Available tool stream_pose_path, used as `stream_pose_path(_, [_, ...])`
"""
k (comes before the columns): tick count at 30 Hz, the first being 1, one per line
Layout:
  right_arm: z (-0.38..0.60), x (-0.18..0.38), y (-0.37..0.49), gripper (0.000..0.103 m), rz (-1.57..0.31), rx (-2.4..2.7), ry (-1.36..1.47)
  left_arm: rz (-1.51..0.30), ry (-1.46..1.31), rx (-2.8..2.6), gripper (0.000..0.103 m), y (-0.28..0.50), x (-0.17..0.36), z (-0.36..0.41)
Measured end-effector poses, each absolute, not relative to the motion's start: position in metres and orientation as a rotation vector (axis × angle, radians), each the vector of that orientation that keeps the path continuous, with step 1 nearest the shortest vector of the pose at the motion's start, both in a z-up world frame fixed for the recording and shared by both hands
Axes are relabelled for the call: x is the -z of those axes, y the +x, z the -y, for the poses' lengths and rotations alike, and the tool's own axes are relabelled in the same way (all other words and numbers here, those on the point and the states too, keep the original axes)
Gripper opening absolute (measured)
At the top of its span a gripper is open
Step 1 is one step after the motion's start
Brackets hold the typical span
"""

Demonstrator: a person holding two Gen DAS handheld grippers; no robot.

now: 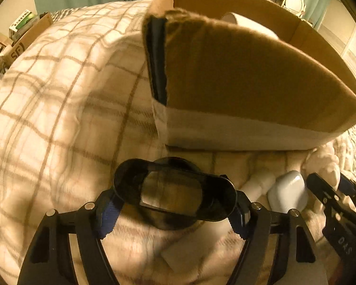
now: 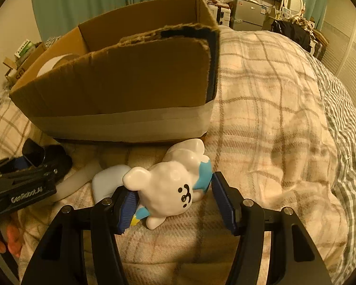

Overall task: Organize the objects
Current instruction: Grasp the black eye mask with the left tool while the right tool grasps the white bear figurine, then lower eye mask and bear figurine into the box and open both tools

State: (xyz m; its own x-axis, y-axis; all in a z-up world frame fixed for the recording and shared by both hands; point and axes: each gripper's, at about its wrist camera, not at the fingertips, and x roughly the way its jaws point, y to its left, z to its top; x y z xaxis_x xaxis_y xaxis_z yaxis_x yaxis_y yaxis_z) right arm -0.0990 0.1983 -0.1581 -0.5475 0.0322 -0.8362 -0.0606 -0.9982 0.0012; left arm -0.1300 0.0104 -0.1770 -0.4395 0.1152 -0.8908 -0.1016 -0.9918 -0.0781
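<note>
bed (image 2: 273, 109): covered by a cream plaid blanket, carries everything. a grey-striped cover shows along its right edge in the right wrist view.

box (image 2: 121, 90): open cardboard, sits on the bed at the far side of the things, pale tape band round its base, near wall torn along the top. a white roll (image 2: 52, 65) stands inside at its left end, only the top showing over the wall.

left gripper (image 1: 174, 204): fingers (image 1: 108, 216) closed on a pair of dark goggles (image 1: 175, 190), one pad against each end of the frame, lens facing the camera. the goggles sit just above the blanket, near side of the box; cannot tell whether they touch the bed. in the right wrist view this gripper comes in from the left edge, with a bare hand (image 2: 9, 237) at its grip.

right gripper (image 2: 174, 204): fingers (image 2: 127, 205) half spread around a white bear figure (image 2: 170, 187). left pad touches the bear's head by the ear; right pad stands just beside its blue-painted flank, contact unclear. the bear lies on its side on the blanket, just near of the box's right corner, face toward the camera.

pale case (image 2: 106, 180): rounded, glossy, lying on the bed just left of the bear, touching or nearly so.

white tube (image 2: 78, 178): lies on the blanket between the case and the goggles.

white card (image 1: 187, 249): flat on the blanket under the left gripper, partly hidden.
</note>
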Motion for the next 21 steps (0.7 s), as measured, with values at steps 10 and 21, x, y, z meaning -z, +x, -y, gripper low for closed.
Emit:
stream_pose_path(10, [-0.205, 0.115, -0.081, 0.058, -0.050, -2.785, -1.445, 0.010, -1.570, -2.534, 0.077, -0.078, 0.138, -0.017])
stream_pose_path(21, [-0.196, 0.059, -0.026, 0.057, -0.003, -2.874, -1.436, 0.017, -1.487, -2.525, 0.077, -0.046, 0.086, -0.020])
